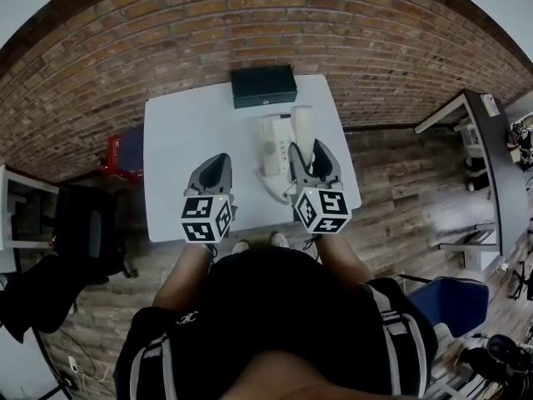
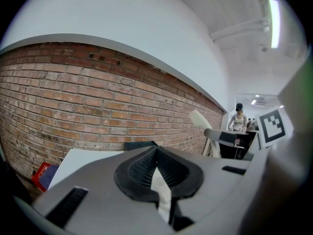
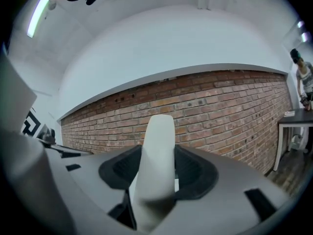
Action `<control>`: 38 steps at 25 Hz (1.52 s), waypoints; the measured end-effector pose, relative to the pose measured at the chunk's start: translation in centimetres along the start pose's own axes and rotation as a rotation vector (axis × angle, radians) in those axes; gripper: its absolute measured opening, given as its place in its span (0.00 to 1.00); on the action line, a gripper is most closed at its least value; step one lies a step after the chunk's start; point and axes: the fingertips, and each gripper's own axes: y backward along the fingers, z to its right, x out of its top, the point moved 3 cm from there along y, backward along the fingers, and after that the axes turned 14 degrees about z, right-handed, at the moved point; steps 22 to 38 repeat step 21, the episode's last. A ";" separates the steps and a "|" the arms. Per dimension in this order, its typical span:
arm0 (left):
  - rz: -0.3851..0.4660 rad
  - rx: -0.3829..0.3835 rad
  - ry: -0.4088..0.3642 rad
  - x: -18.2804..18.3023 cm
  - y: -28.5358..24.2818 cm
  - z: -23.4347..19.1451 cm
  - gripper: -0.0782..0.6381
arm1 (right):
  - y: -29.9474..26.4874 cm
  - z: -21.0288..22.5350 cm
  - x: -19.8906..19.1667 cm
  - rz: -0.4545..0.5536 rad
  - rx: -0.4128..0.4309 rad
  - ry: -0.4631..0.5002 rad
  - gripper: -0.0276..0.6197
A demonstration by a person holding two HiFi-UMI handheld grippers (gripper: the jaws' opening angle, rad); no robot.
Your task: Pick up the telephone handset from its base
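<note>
The white telephone handset is lifted off its white base and stands tilted upward. My right gripper is shut on it, just right of the base. In the right gripper view the handset rises between the dark pads of my right gripper, in front of a brick wall. My left gripper hovers over the white table, left of the base; its pads meet with nothing held. From my left gripper I see the handset raised at the right.
A black box sits at the table's far edge, also in the left gripper view. A red crate and a black chair stand left of the table. A dark desk stands at the right, a person beyond.
</note>
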 end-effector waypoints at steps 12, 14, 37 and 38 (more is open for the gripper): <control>-0.016 -0.032 -0.003 -0.3 -1.1 0.4 0.11 | 0.4 0.0 -0.3 -0.012 -0.008 0.007 0.35; -0.018 -0.032 -0.002 -0.4 -1.2 0.5 0.11 | 0.3 -0.3 -0.2 -0.011 0.007 0.019 0.35; -0.025 -0.039 -0.001 -0.3 -1.5 0.8 0.11 | 0.3 -0.8 -0.1 -0.024 0.029 -0.015 0.35; -0.025 -0.039 -0.001 -0.3 -1.5 0.8 0.11 | 0.3 -0.8 -0.1 -0.024 0.029 -0.015 0.35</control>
